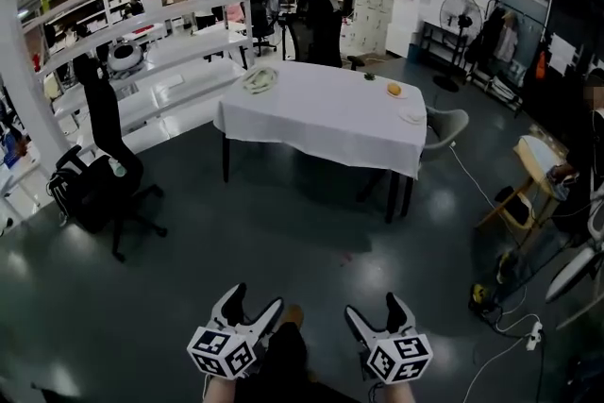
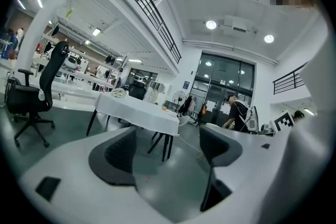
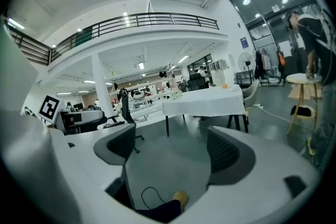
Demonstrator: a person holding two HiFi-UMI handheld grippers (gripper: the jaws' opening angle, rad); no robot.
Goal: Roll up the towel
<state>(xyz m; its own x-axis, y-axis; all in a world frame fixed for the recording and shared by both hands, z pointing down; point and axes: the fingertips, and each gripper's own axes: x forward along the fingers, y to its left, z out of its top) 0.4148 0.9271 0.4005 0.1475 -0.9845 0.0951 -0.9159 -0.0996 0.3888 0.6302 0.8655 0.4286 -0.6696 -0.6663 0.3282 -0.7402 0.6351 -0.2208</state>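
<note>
The towel [image 1: 260,78] lies in a loose pale heap on the far left corner of a table with a white cloth [image 1: 321,113], well across the dark floor from me. It also shows small in the left gripper view as the towel [image 2: 119,93] and in the right gripper view as the towel [image 3: 176,94]. My left gripper [image 1: 255,299] and right gripper [image 1: 373,307] are side by side at the bottom of the head view, far from the table. Both the left gripper [image 2: 168,147] and the right gripper [image 3: 173,147] stand open with only floor between their pads.
A black office chair [image 1: 104,165] stands at the left, with white shelves and desks [image 1: 142,61] behind it. An orange thing [image 1: 394,90] and a plate [image 1: 412,117] lie on the table's right end. A wooden stool [image 1: 528,175], floor cables [image 1: 510,321] and a fan [image 1: 460,14] are at the right.
</note>
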